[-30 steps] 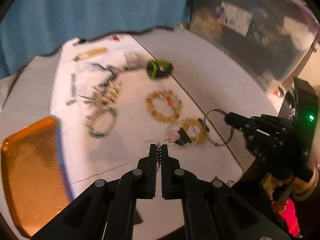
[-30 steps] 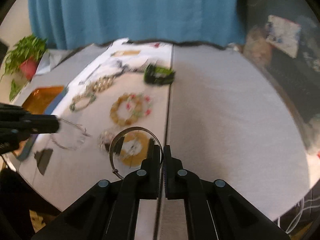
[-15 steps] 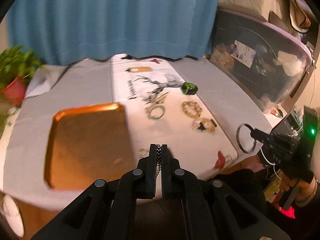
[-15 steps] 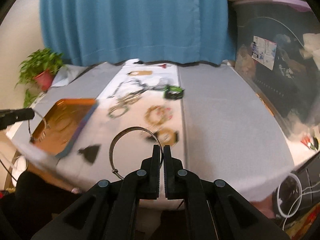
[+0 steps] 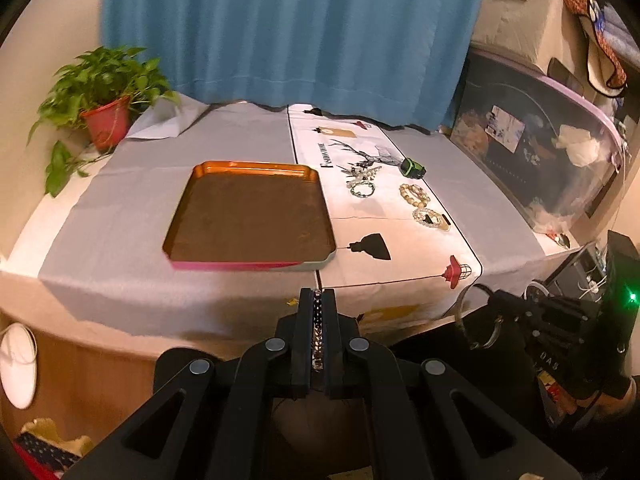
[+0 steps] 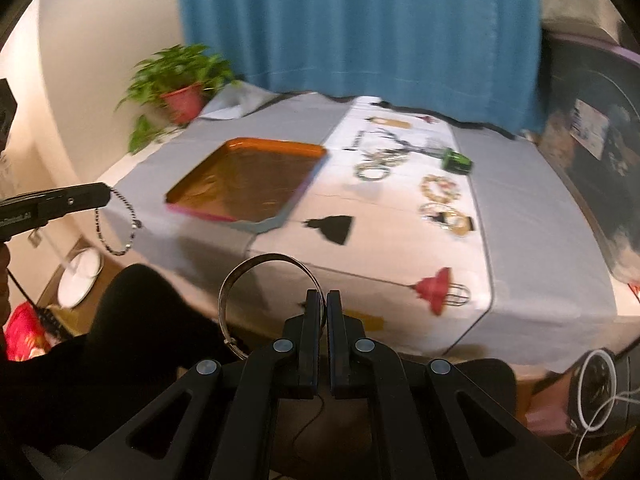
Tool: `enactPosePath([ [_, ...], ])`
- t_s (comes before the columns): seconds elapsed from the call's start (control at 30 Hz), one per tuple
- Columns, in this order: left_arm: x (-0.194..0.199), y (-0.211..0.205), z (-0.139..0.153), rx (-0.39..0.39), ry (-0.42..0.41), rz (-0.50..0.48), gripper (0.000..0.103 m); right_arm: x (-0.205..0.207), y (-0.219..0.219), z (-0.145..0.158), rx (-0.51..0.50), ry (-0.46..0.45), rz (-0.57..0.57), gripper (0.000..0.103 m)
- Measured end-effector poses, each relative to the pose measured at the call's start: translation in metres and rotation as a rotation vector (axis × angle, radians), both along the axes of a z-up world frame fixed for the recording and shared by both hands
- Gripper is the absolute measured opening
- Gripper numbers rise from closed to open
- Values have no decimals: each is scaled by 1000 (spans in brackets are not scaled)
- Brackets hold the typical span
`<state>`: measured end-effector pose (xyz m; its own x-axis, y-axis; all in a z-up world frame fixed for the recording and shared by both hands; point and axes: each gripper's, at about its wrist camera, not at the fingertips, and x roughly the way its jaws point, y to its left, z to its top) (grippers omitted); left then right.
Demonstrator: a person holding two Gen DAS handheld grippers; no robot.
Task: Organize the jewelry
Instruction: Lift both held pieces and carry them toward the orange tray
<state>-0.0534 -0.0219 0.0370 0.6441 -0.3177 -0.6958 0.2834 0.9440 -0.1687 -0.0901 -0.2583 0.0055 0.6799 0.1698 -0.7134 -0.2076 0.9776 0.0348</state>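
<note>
Left gripper [image 5: 318, 300] first, as seen from its own wrist camera: I have it clenched on a beaded chain bracelet [image 5: 317, 332], which lies as a thin line of dark and shiny beads between the two black fingers [image 5: 304, 328]. It hangs in front of the counter [image 5: 248, 288], not above it. On the counter sits an orange tray [image 5: 248, 216] on the grey cloth, with nothing visible inside. To the right of the tray, on the white printed runner [image 5: 384, 248], the other jewelry lies: a small green-white bead bracelet [image 5: 363, 189], a beige bead bracelet [image 5: 415, 195], a pale bracelet with a yellow card [image 5: 431, 218] and a green and black piece [image 5: 413, 168]. At the far right I see the right gripper [image 5: 496, 300] with a metal ring at its tip.

From the right wrist camera, the right gripper [image 6: 325, 308] is closed on a thin metal bangle [image 6: 256, 276], which I grasp at its right side; the loop stands up to the left of the fingers. This gripper too is in front of the counter edge. At the left side the left gripper [image 6: 105, 195] holds the chain bracelet [image 6: 120, 232], which hangs down as a loop in the air, well apart from the tray [image 6: 248, 180]. A potted plant [image 6: 180, 84] stands at the far left corner, before a blue curtain [image 6: 360, 32].
</note>
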Motion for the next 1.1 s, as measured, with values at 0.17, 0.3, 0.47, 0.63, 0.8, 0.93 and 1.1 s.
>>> enactPosePath([
  [0.17,-12,10,1,-3,-16,19,1,-11,17,2,-27,-6,51,3],
  [0.3,-15,10,-4,-6,-9,20,1,-11,26,-3,-38,11,65,3],
  [0.47,-11,12,-6,-4,-5,20,1,-5,28,-7,-45,31,70,3],
  [0.63,3,18,-9,-12,8,29,1,9,31,-10,-65,42,69,3],
  [0.8,26,23,-11,-24,19,34,1,35,38,-12,-69,62,75,3],
  [0.93,49,27,-11,-30,18,37,1,65,45,-12,-55,75,88,4],
  [1.1,90,32,-16,-36,24,44,1,115,62,-17,-26,86,101,4],
])
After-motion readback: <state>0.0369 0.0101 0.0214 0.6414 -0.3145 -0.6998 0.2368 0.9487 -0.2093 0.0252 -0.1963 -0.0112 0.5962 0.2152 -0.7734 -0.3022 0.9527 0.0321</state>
